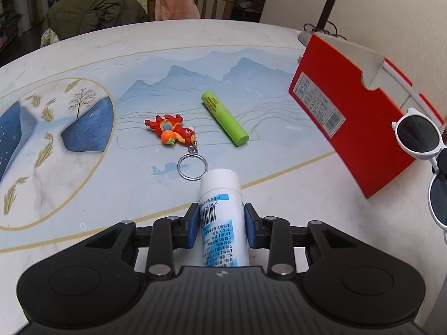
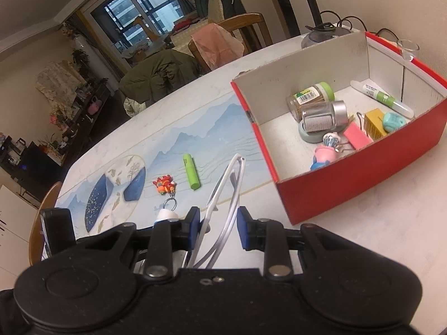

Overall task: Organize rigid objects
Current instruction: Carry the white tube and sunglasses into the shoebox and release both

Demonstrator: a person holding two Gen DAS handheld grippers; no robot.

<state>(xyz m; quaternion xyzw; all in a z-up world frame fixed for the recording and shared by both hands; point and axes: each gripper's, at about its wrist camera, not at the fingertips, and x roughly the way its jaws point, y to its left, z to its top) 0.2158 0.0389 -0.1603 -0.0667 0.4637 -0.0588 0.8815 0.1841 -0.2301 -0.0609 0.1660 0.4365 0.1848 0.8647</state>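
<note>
Surface (image 1: 251, 42) broad and glossy, with loose items well apart near 12 o'clock in the left view.

Box (image 2: 349, 195) at 2 o'clock in the right view, open-topped and already crowded toward its far right corner. Likely to skid or tip if clipped on the near wall by a low approach.

Sunglasses (image 2: 223, 184) carried off the surface in the right gripper (image 2: 218, 223), jaws closed fairly narrow about the frame, temples poking toward 12. Apparently pressed against one pad more than the other, so prone to swivel or drop. Also apt to snag a temple on the box rim.

Bottle (image 1: 220, 192) clamped lengthwise in the left gripper (image 1: 222, 223), jaws tight on its sides, cap forward, at 6 o'clock. Smooth and round, so liable to slide out if tipped nose-down. Some chance, too, of both loads meeting over the box at 3 o'clock.

Tube (image 1: 225, 117) at 12 o'clock, free to roll if nudged.

Keychain (image 1: 170, 131) at 11, ring just beyond the cap, easily dragged.
</note>
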